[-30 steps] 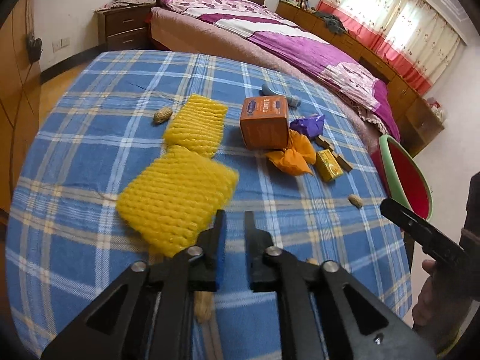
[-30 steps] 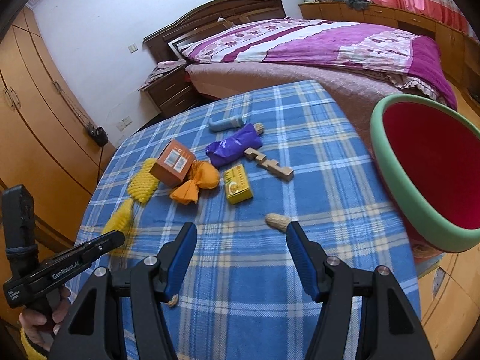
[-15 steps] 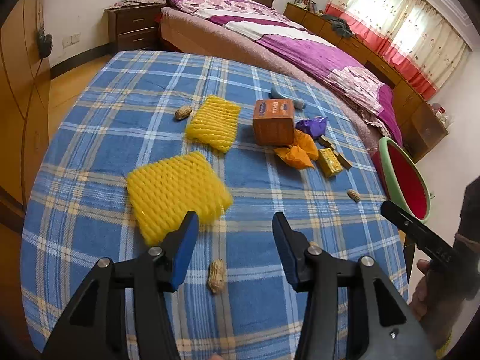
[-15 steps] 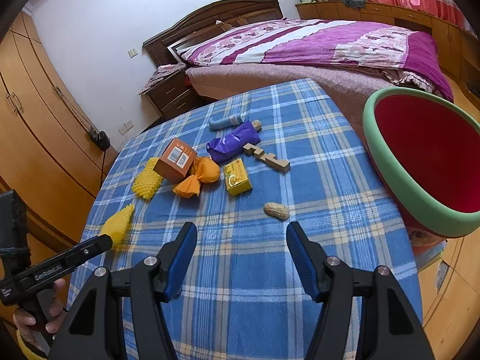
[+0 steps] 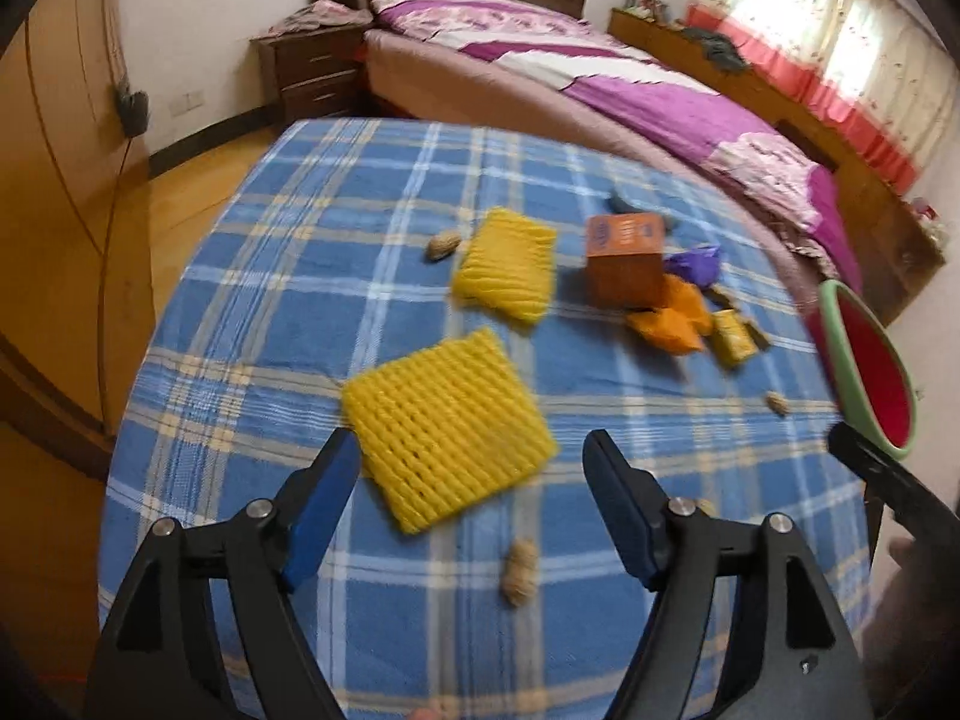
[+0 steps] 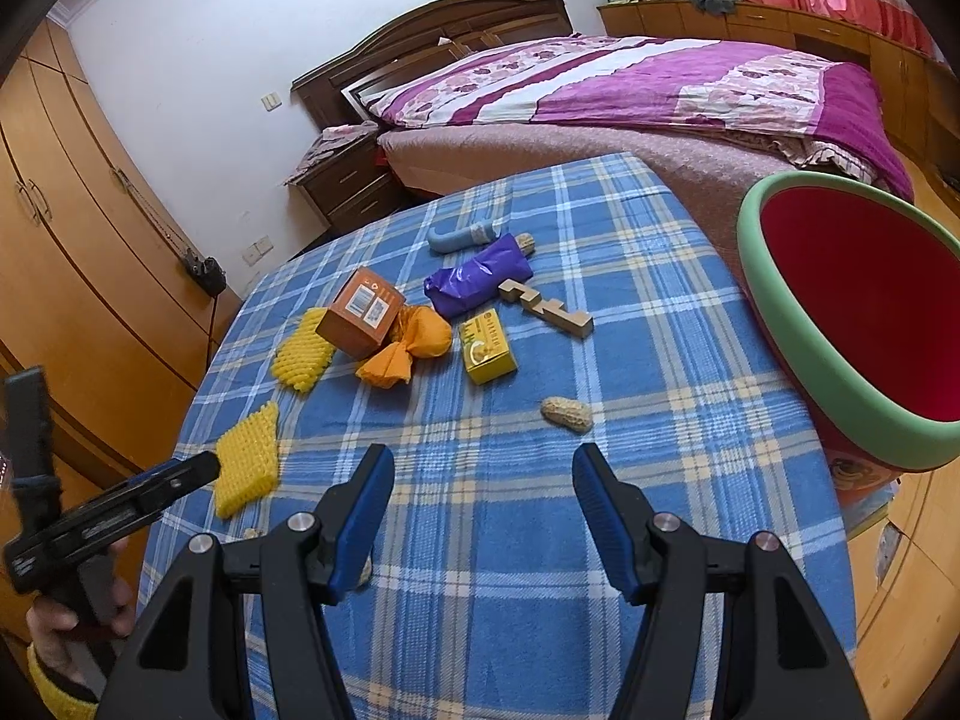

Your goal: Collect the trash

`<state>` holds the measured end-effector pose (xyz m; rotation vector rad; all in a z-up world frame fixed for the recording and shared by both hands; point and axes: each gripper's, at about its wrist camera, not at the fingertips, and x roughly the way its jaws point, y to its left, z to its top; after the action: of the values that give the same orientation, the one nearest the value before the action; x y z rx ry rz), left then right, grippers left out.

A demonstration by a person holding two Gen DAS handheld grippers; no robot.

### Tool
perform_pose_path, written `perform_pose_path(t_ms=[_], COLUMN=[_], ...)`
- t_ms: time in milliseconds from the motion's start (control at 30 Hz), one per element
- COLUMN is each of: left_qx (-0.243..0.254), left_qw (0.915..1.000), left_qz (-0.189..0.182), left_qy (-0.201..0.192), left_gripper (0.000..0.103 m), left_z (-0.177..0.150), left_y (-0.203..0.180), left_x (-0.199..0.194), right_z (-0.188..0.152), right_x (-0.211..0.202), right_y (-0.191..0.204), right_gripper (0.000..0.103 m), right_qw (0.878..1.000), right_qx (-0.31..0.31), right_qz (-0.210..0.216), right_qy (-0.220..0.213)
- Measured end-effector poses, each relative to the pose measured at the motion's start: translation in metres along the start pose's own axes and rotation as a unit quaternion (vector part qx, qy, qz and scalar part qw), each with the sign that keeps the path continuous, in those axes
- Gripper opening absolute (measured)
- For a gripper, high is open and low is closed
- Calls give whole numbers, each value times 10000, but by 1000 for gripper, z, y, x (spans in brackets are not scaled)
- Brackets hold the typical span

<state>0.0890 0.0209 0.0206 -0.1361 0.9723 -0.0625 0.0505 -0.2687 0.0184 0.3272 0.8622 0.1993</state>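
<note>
1. Two grippers hover over the blue plaid table [image 6: 630,276], both with jaws spread wide and nothing between them: the left gripper [image 5: 474,468] near the table's near-left edge, the right gripper [image 6: 480,480] over the near middle.
2. Closest to the left gripper lies a yellow foam net [image 5: 444,420], flat, just ahead of its tips. It looks feather-light, soft and springy; I'd pinch a corner or edge, since it should squash without slipping.
3. A second foam net [image 5: 507,267] lies further in, beside an orange box [image 5: 627,261] that looks stiff and light, best taken across two flat sides.
4. An orange wrapper [image 6: 414,345] and purple wrapper [image 6: 480,276] seem crinkly and slick; grab a bunched part.
5. Peanuts [image 6: 567,414] look small, hard and brittle, likely to roll or crack.
6. Off the table's right edge stands a red bin [image 6: 840,324], presumably where it all goes.
</note>
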Motion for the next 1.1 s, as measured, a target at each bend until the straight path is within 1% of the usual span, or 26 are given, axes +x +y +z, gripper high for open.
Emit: perform_pose_path(t_ms=[133,200,267,400,433,500,533,567,633,933,1000,1033,1067,1100], left_qx=[-6,14,29,72,24,4,-11,-33,-78,-353,-399,-395,-380,-366], left_qw=[9997,9996,9994,9984,9983,9985,9984,9984,9984,9992,9991,9992,9992,9993], left_qz=[164,170,188,423,407,433,464,497,511,3,-28,-33,-43,-64], left_qy=[159,206,281,375,413,344,314,284,215,165,110,97,98,98], left_gripper=[76,77,84,85,85,84,81,73,67,67,67,63,52,48], left_z=[1,1,2,3,4,4,5,5,6,5,5,4,5,5], left_y=[5,4,2,1,2,3,3,4,6,15,16,16,16,15], left_x=[22,29,38,50,53,53,53,52,51,44,43,43,43,44], right_z=[0,0,0,0,0,2,3,4,7,24,27,29,30,32], right_x=[0,0,0,0,1,2,3,4,7,39,49,54,58,62], right_y=[0,-1,-1,-1,-1,-3,-2,-2,-2,7,8,8,8,9], right_gripper=[65,65,65,65,65,65,65,65,65,65,65,65,65,65], right_qw=[10000,10000,10000,10000,10000,10000,10000,9999,9999,9990,9988,9986,9985,9984], right_qx=[-4,0,0,-12,-14,-29,-52,-71,-115,-306,-318,-322,-330,-337], right_qz=[-10,-10,-11,-26,-30,-56,-74,-87,-102,-222,-237,-247,-249,-263], right_qy=[6,9,8,4,5,12,19,28,44,252,303,339,357,368])
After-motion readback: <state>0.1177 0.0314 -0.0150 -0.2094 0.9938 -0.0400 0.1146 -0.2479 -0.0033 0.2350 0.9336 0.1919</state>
